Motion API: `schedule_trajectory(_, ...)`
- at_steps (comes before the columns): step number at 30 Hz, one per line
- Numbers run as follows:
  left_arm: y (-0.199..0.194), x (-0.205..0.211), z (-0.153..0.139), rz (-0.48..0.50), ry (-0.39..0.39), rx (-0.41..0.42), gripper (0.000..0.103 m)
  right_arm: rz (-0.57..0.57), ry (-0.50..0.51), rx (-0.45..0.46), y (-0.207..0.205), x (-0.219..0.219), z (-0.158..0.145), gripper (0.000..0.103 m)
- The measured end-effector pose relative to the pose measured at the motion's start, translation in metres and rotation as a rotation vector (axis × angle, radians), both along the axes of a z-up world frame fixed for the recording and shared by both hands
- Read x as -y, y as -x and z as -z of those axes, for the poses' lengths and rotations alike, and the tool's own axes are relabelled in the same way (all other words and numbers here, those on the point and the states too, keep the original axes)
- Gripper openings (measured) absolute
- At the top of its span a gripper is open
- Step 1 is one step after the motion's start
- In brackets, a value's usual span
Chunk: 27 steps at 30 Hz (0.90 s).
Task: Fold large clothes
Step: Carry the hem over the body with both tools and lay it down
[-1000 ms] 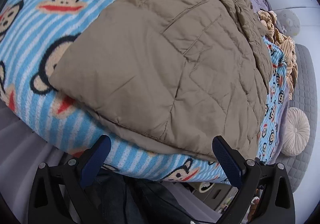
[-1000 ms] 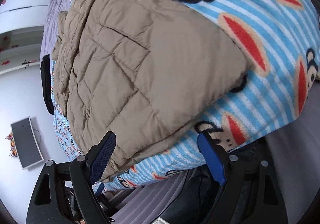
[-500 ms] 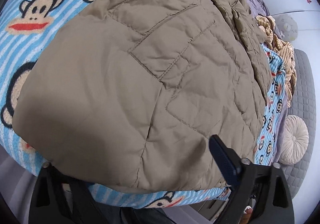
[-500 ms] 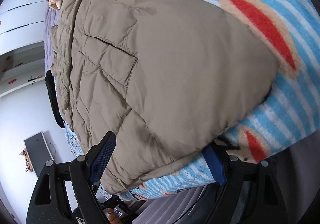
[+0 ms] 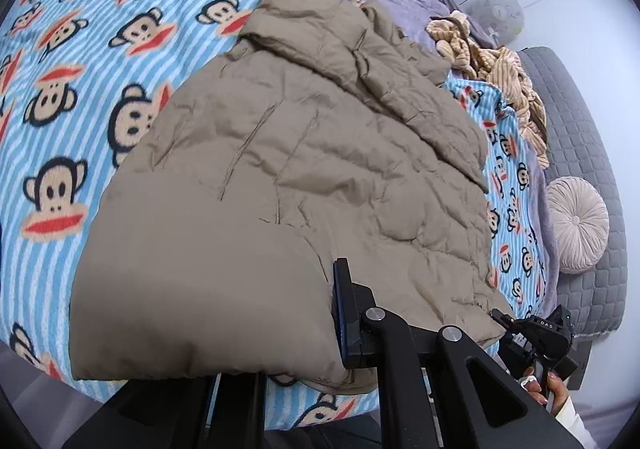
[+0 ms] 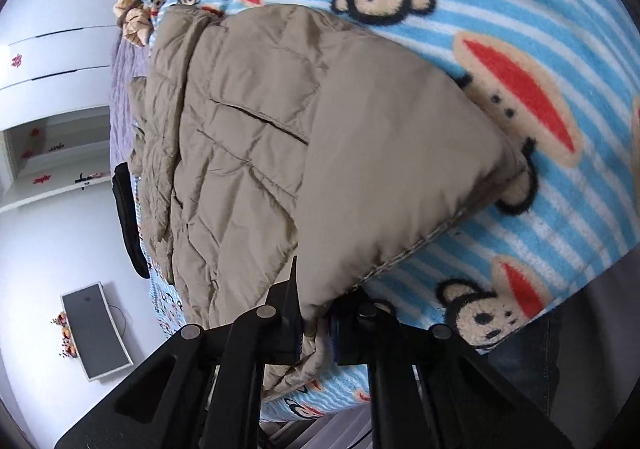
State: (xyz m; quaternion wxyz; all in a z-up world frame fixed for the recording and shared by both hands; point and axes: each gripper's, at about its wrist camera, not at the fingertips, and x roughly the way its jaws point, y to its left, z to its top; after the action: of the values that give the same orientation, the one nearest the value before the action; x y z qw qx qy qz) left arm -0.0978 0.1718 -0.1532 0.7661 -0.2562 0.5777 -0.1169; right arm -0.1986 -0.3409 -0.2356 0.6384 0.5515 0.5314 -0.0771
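Khaki quilted jacket (image 5: 304, 177), puffy, creased, near hem pinched w/ both grippers

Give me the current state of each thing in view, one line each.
Jacket: tan, quilted, lying on the bed, near hem gripped at two places.
Left gripper: shut on the jacket hem; one finger hidden by fabric.
Right gripper: shut on the jacket edge, fabric bunched between its fingers.
Blanket: spread flat under the jacket.
Round cushion: resting beside the bed.
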Motion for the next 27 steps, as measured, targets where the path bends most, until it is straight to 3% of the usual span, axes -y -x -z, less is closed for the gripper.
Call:
schedule_trajectory(8,-0.048,0.014,-0.056,0.046,-0.065,0.147,0.013,-0.101,0.132,0.093,-0.037,-0.002,-0.055,0.010)
schedule_trajectory(16,-0.124,0.035,-0.116,-0.040,-0.133,0.280,0.013,-0.269,0.257,0.214,-0.129,0.005,-0.124,0.009)
schedule_trajectory(22,-0.201,0.049,-0.121,-0.111,-0.203,0.311,0.013,-0.401,0.286,0.310,-0.229,0.014,-0.161,0.009)
schedule_trajectory(27,-0.269,0.054,-0.088,-0.128,-0.284,0.268,0.013,-0.476,0.341,0.331,-0.315,0.016,-0.161,0.009)
